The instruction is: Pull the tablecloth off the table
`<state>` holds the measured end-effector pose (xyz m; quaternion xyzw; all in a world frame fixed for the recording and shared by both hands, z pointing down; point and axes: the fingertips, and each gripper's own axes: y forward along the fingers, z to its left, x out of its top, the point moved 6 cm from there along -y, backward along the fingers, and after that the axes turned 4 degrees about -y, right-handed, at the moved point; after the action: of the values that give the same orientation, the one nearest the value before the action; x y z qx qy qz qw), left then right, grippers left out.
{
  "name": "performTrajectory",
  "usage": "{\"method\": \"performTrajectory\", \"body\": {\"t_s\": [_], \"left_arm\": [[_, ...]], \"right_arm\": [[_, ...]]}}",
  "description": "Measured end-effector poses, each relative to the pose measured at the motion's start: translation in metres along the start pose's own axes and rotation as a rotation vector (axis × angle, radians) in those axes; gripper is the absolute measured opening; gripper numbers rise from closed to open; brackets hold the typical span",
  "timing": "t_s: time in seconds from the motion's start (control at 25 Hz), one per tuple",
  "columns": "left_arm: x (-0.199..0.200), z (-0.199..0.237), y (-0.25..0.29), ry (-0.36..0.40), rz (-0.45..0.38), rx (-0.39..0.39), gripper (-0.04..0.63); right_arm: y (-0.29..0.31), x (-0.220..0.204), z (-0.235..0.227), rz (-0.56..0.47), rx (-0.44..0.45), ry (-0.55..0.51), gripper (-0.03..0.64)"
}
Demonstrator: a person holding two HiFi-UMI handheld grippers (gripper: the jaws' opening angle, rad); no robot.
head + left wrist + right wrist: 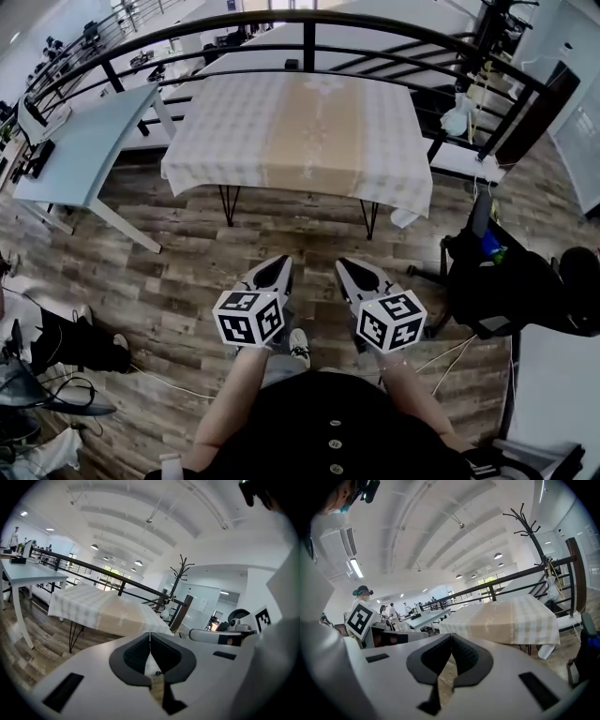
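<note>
Left hand-held gripper (277, 267) and right hand-held gripper (347, 269) sit side by side at lower centre of the head view, tips pointing up-frame. Both have their jaws pressed together w/ nothing between them. Each gripper's own view confirms it: left (150, 634), right (451, 637), pads meeting, only floor seen through the gap behind.

Step in hand, as I read it: the approach, no pull begun. The tablecloth (300, 131) lies flat and square in the upper centre, well apart from both grippers. It's pale check w/ a tan band down the middle. It covers the whole tabletop, so none of that shows, and its hem hangs down on the near side and at the corners. Nothing seems to stand on it.

Next move prob. calls for:
- stepping closer
- opening both sets of jaws
- nipping the near hanging hem, one gripper toward each corner
- drawing back evenly so the cloth slides off instead of bunching.

The cloth looks thin, so a shallow bite could slip.

Surface and room:
- thin black hairpin legs (228, 200) under the cloth
- wood-plank floor (187, 272) btw person and table
- curved black railing (309, 37) just behind, top of frame
- pale grey table (84, 141) at upper left
- dark chair (506, 281) at right edge
- cables and bags at lower left
- coat stand (180, 573) in the left gripper view
- white vaulted ceiling; people far off in the bg of the right gripper view.
</note>
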<state>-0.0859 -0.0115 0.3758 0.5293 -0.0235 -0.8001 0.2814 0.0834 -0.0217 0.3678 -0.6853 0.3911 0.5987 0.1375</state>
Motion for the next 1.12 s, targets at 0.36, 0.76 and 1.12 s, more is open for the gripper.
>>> {"method": "performTrajectory", "body": {"t_s": [0.36,0.76,1.12], "left_arm": [[0.039,0.053,0.04,0.002,0.034,-0.048,0.018],[0.038,0.065,0.06,-0.023,0.081,-0.077,0.018],[0.042,0.082,0.084,-0.058,0.107,-0.061,0.018]], "right_arm": [[0.072,0.019,-0.009,0.024,-0.039,0.008,0.026],[0.087,0.02,-0.02,0.04,-0.068,0.034,0.028],[0.114,0.024,-0.039,0.071,-0.06,0.049,0.028]]}}
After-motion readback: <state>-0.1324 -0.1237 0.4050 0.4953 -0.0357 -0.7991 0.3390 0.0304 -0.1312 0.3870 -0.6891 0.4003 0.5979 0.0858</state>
